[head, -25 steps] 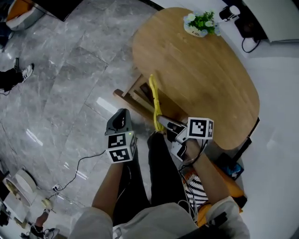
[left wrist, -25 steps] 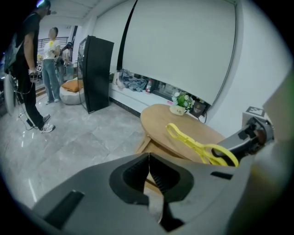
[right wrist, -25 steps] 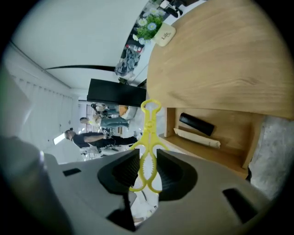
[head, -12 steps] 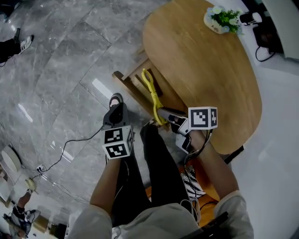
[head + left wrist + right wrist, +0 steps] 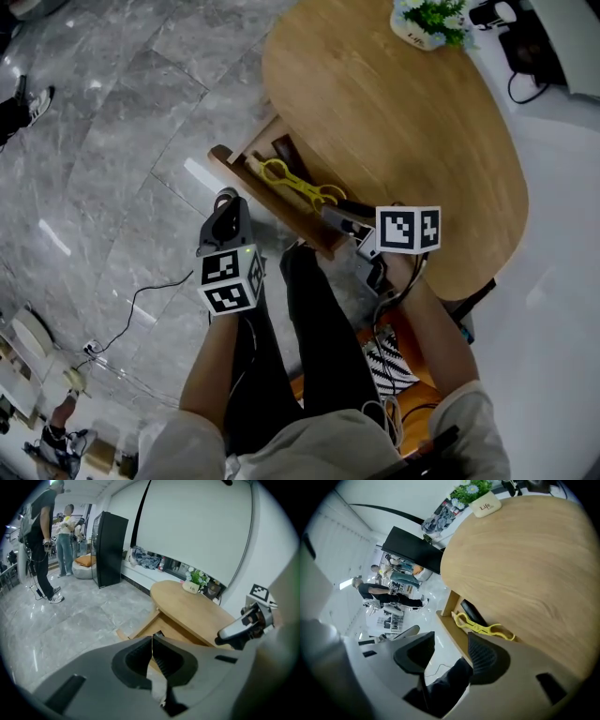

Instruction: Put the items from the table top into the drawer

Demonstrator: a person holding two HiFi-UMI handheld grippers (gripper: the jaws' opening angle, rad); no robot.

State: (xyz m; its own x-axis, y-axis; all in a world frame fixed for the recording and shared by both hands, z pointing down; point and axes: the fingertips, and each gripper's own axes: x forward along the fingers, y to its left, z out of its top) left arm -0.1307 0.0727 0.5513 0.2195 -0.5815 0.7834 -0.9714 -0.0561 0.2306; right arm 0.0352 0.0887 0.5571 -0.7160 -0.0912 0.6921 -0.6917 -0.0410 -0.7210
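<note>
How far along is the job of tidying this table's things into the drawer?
Done: the yellow tongs lie in the open drawer. In hand: nothing. The right tool has just been opening its jaws, with nothing between them, and the left tool is shut and empty. Left, perhaps: a potted plant sits on the table, and the drawer is not yet closed.

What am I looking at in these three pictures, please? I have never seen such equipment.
A person holds a hand tool with a two-jaw claw in each hand. One camera sits on the head and looks down; one rides on each claw. The left claw is shut and empty. The right claw has just been opening, nothing between its jaws. A potted plant stands on the wooden table; a yellow scissor-like tool lies in the open drawer.
</note>
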